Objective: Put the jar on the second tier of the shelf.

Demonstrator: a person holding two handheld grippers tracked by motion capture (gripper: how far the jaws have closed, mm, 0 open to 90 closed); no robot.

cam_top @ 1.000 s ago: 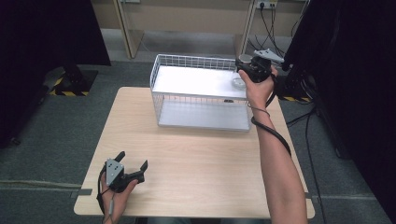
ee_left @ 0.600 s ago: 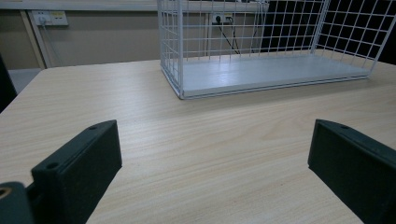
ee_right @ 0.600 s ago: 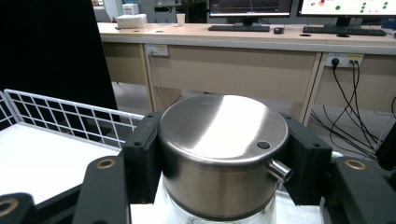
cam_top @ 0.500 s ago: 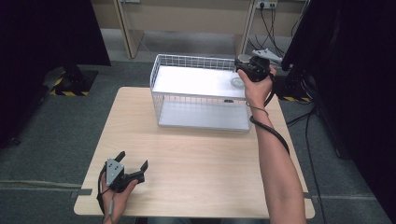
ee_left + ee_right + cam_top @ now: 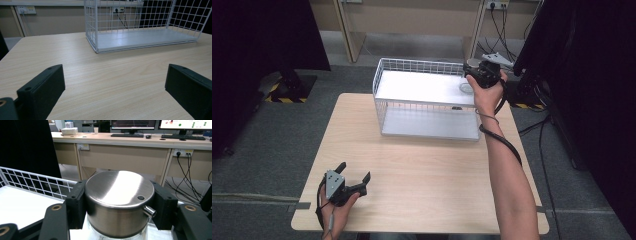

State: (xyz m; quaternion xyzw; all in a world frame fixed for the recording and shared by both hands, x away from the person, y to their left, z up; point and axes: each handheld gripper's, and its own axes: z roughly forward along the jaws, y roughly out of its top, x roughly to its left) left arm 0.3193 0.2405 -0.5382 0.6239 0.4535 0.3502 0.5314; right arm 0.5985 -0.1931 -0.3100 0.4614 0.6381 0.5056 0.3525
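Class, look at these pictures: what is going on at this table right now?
A person works at a wooden table with tongs in each hand. The right tongs are clamped on the steel lid of a glass jar, held over the far right corner of a white wire basket. The left tongs rest open at the near left of the table, holding nothing.

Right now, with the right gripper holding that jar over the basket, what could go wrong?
The right gripper clamps only the smooth steel lid of the jar, so the lid might slip between the jaws or the glass body might come off it. The jar hangs close to the wire basket at its right end, so it could knock the rim on the way down.
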